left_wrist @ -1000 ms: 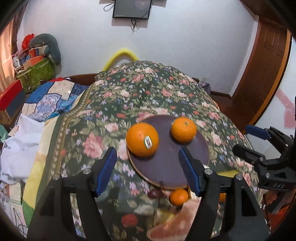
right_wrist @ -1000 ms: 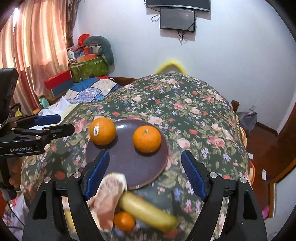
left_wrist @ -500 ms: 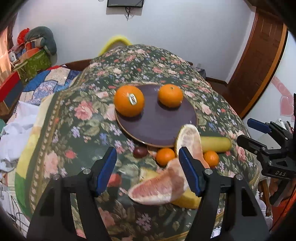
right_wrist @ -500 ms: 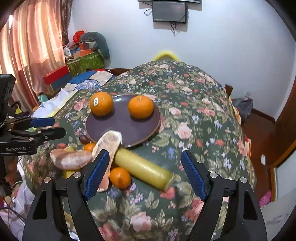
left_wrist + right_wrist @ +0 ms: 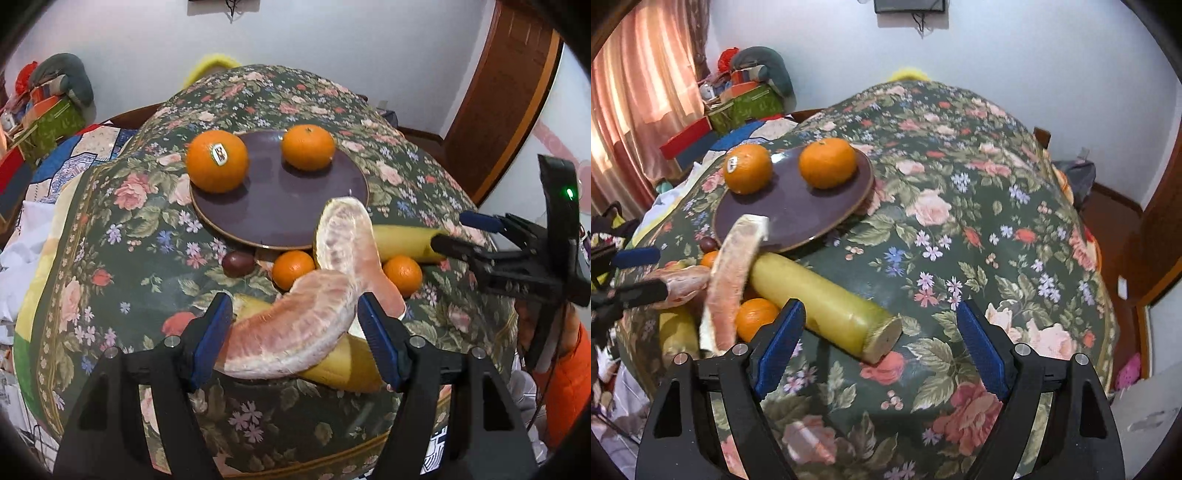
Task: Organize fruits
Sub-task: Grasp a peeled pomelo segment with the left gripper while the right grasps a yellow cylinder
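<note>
Both your claws hang released over the fruit pile at the near edge of the floral cloth (image 5: 979, 206).
Left gripper (image 5: 295, 334): jaws parted, just widened, straddling the near pomelo wedge (image 5: 295, 332), pads not pressing; right gripper (image 5: 881, 349): jaws just widened, the cut end of the yellow-green stalk (image 5: 827, 299) between them, untouched; two oranges (image 5: 217, 161) sit on the purple plate (image 5: 273, 218) farther back.

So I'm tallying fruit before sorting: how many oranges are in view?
4. Two sit on the purple plate: a stickered orange at its left edge and an unstickered one at the back. Two smaller ones lie on the tablecloth among the pomelo wedges. More may be hidden underneath.
</note>
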